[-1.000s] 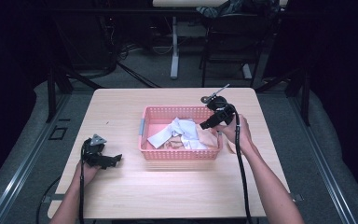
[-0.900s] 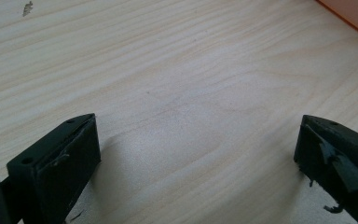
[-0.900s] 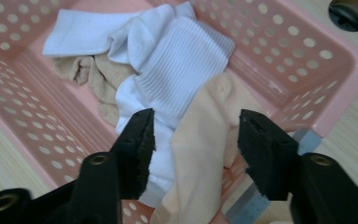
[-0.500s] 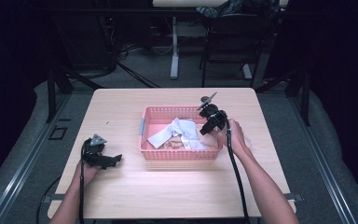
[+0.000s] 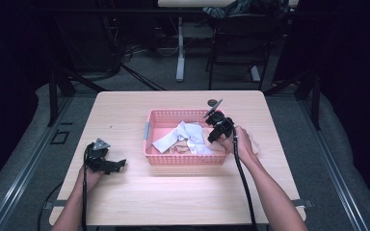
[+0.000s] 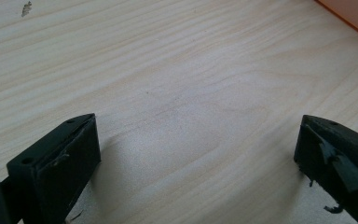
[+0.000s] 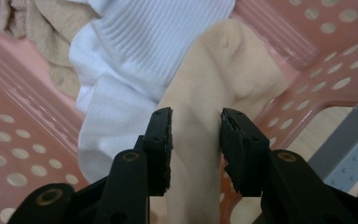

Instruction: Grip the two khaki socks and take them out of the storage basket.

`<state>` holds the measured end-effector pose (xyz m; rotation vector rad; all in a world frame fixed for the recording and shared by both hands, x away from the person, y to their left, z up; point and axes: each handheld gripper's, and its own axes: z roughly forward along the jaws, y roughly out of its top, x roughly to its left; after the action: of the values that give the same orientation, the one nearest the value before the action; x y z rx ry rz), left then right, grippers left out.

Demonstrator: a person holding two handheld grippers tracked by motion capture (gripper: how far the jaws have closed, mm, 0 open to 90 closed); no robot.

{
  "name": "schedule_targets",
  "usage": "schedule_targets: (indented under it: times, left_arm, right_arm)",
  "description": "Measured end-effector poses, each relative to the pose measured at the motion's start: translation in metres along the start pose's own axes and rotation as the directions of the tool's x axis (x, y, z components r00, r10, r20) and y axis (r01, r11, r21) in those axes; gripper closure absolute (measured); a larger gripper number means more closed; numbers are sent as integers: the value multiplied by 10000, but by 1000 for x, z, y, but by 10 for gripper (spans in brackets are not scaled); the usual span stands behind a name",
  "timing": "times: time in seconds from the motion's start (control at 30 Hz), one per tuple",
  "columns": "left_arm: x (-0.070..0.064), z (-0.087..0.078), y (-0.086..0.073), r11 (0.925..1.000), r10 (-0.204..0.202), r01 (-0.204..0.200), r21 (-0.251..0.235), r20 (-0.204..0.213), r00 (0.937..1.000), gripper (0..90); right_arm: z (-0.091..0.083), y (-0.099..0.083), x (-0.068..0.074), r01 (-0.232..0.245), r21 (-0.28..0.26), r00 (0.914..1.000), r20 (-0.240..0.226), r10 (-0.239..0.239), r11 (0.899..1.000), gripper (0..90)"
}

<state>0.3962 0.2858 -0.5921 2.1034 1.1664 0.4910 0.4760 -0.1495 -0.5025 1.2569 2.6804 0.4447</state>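
A pink perforated basket (image 5: 148,144) sits mid-table holding white socks (image 5: 166,142) and beige ones. My right gripper (image 5: 210,135) reaches into its right end. In the right gripper view its jaws (image 7: 196,140) stand close together, pinching a beige sock (image 7: 223,60) that lies against the basket wall (image 7: 307,74), beside a ribbed white sock (image 7: 135,51). My left gripper (image 5: 117,165) rests on the table at the left, away from the basket. Its jaws (image 6: 196,154) are wide apart over bare wood.
The light wooden table (image 5: 173,197) has free room in front of and left of the basket. A small black round object (image 5: 213,102) lies behind the basket. A beige cloth (image 5: 255,143) lies on the table right of the basket, by my right hand.
My right gripper has moved slightly left and down into the basket's right end. The left gripper has stayed put.
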Motion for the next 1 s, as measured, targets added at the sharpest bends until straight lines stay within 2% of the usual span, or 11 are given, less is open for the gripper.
schedule_targets:
  times: [0.13,0.27,0.3,0.37,0.47,0.53,0.73,0.8,1.0]
  left_arm:
    - [0,0,0,10000,9,-9,-7,0,10000,1]
    - [0,0,0,10000,-5,5,10,2,10000,1]
    - [0,0,0,10000,-24,24,6,-1,10000,1]
    - [0,0,0,10000,-23,23,-3,-3,10000,1]
    - [0,0,0,10000,-1,1,3,0,10000,1]
    - [0,0,0,10000,-6,6,9,1,10000,1]
    - [0,0,0,10000,3,-3,2,-4,10000,1]
    - [0,0,0,10000,-7,7,10,-1,10000,1]
    - [0,0,0,10000,-6,6,0,-1,10000,1]
  right_arm:
    - [-1,0,1,84,148,9996,263,-88,9999,735]
    - [-4,0,1,226,160,9995,205,-230,9996,816]
    - [-3,-1,1,86,-51,9997,215,-84,10000,830]
    - [-5,-1,1,105,-49,9997,204,-104,9999,849]
    - [-8,-1,1,123,-109,9998,181,-121,9999,858]
    - [-10,-2,2,-36,-376,9999,122,41,9993,860]
    - [-31,1,1,234,-743,9997,71,-229,9970,861]
    - [-37,3,2,142,-1031,9999,29,-140,9946,861]
    - [-54,6,5,254,-1425,9997,35,-252,9895,860]
